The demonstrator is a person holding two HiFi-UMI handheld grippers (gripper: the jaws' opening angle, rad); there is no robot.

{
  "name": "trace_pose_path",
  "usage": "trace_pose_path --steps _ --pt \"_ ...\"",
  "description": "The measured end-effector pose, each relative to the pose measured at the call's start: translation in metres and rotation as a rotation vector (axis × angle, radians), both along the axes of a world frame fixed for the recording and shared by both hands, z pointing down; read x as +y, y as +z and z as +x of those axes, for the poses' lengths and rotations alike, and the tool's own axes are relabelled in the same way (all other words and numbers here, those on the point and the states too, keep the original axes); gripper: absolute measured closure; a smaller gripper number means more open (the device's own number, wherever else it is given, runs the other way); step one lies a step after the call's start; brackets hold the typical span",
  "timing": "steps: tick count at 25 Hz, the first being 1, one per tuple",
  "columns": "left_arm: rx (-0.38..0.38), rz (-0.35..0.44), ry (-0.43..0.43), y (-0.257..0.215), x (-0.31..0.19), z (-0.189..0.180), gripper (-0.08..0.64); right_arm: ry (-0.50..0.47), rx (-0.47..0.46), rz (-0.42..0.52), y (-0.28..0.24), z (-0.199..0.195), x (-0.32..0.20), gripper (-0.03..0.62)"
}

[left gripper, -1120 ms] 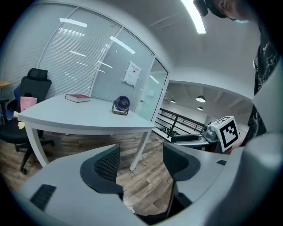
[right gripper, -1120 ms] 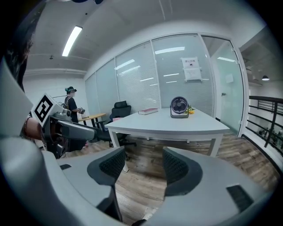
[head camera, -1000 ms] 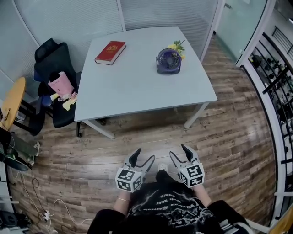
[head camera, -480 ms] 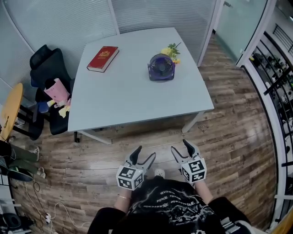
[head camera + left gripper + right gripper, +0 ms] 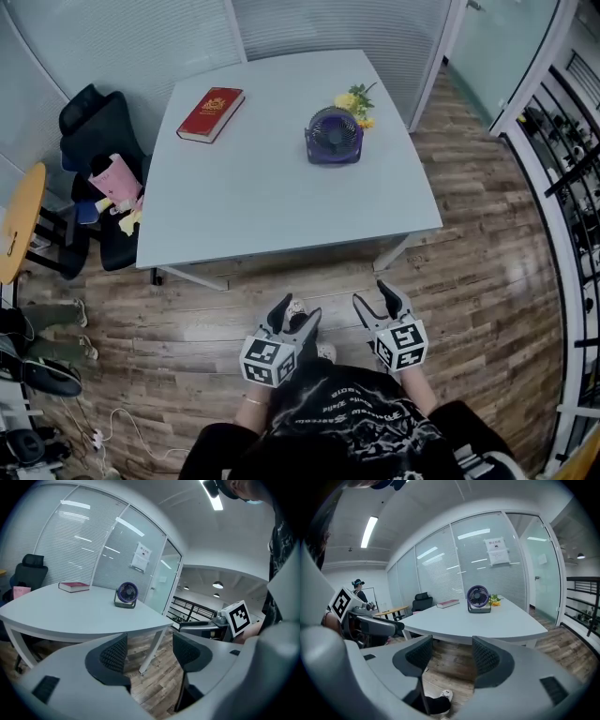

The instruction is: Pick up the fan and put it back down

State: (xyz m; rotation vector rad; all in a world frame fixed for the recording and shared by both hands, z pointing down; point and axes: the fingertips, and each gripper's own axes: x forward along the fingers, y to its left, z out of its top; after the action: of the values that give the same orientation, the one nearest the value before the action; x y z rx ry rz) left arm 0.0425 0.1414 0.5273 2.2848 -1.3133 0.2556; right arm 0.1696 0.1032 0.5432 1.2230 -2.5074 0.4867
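Two grippers hang low in front of our body, over the wooden floor (image 5: 469,244) and short of the near edge of the pale grey table (image 5: 262,197); neither reaches the tabletop. Our left gripper (image 5: 298,311) has its jaws parted by a moderate gap. Through that gap the left gripper view shows only floorboards and a table leg, so it holds nothing. Our right gripper (image 5: 374,296) is likewise spread with nothing clamped, and its own view shows bare floor and the toe of a white shoe (image 5: 445,694) below the jaws. The fan (image 5: 334,137), small and purple with a round grille on a squat base, stands upright on the table. It is toward the far right part of the top, well apart from both grippers. Just behind it, by the far right corner, lies a small bunch of yellow flowers (image 5: 356,97) with green leaves, close to the fan; we cannot tell whether they touch. A red book (image 5: 211,113) lies flat near the far left corner, well apart from the fan. Left of the table stands a black office chair (image 5: 98,122) with a pink object (image 5: 119,175) on its seat.
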Motion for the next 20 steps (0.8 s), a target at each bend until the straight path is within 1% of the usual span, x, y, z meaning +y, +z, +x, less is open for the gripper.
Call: trace_pose_path --steps 2,6,11,16,20 --pt "-0.008 0.008 0.012 0.002 -0.007 -0.001 0.238 -0.004 0.021 0.002 0.003 -0.005 -0.005 0.324" --pt "-0.071 0.058 0.034 0.006 -0.033 0.0 0.238 -0.007 0.041 0.015 0.003 -0.01 -0.025 0.327" --pt "-0.053 0.07 0.046 0.003 -0.075 0.004 0.238 0.031 0.052 0.021 -0.001 -0.005 -0.059 0.327" --pt "-0.039 0.06 0.041 0.0 -0.122 -0.006 0.238 0.061 0.067 0.014 -0.003 -0.005 -0.098 0.327" --pt "-0.04 0.068 0.046 -0.004 -0.165 -0.015 0.238 0.092 0.079 0.013 -0.006 -0.009 -0.135 0.327"
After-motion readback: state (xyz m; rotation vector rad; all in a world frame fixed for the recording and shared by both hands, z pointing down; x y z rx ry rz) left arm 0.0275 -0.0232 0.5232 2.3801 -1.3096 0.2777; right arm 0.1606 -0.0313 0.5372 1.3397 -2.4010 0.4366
